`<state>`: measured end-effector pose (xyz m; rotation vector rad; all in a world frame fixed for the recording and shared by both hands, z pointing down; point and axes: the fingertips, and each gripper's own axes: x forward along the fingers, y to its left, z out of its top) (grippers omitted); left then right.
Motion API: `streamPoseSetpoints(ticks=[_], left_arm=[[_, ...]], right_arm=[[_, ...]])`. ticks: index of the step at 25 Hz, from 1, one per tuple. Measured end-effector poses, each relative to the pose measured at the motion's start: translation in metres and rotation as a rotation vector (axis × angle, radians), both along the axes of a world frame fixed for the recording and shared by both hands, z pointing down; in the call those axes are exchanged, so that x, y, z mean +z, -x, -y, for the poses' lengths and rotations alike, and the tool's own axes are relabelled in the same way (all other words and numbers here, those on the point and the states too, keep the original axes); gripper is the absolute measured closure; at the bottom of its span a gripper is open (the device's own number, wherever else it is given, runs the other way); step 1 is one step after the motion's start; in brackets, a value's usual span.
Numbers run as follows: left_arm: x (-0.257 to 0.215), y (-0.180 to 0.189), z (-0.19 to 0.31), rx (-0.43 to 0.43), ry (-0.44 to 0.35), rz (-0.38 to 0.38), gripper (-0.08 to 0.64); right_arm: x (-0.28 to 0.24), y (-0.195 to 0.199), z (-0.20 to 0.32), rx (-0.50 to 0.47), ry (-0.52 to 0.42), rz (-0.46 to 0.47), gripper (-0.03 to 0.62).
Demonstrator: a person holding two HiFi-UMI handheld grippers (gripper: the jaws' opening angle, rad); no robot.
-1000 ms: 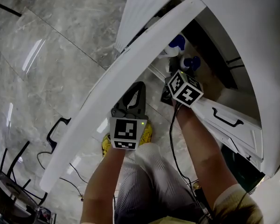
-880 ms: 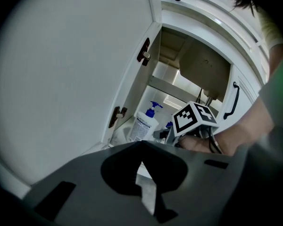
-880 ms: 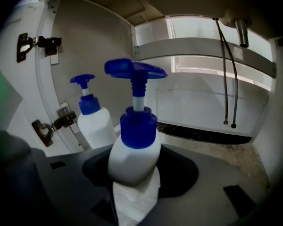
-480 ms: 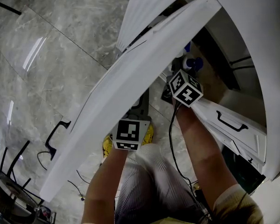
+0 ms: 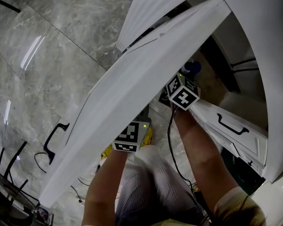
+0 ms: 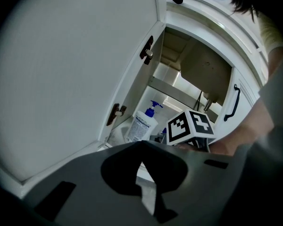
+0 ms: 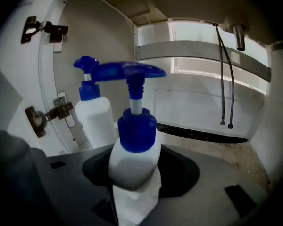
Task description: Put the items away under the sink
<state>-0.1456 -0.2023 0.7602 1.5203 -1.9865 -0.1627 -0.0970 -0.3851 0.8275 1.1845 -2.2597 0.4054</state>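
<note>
Right gripper view: white bottle, blue pump head; upright

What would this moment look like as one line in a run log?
right gripper: jaws on bottle, inside cabinet | second bottle: stands behind | left gripper: jaws together, empty, beside door

Cabinet door now farther over left gripper

The label on the standing pump bottle is too small to read.
</note>
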Motion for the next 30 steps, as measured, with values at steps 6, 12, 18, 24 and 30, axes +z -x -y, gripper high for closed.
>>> streamPoseSetpoints(ticks=[6, 12, 18, 24, 30], left_arm=[[-0.003, 0.002, -0.002, -0.009, 0.005, 0.009, 0.532], [-0.013, -0.002, -0.011, -0.004, 0.016, 0.002, 0.534], [-0.030, -0.005, -0.019, 0.007, 0.027, 0.007, 0.534], [-0.045, -0.009, -0.031, 0.000, 0.062, -0.003, 0.534], [-0.073, -0.022, -0.032, 0.050, 0.083, -0.035, 0.534]], right_arm=[[-0.004, -0.003, 0.000, 0.043, 0.028, 0.031, 0.345], [-0.007, -0.010, -0.016, 0.076, 0.060, 0.021, 0.333], [-0.013, -0.020, -0.033, 0.137, 0.115, 0.029, 0.333], [-0.024, -0.032, -0.046, 0.159, 0.148, 0.005, 0.333], [-0.046, -0.039, -0.067, 0.129, 0.234, 0.015, 0.334]])
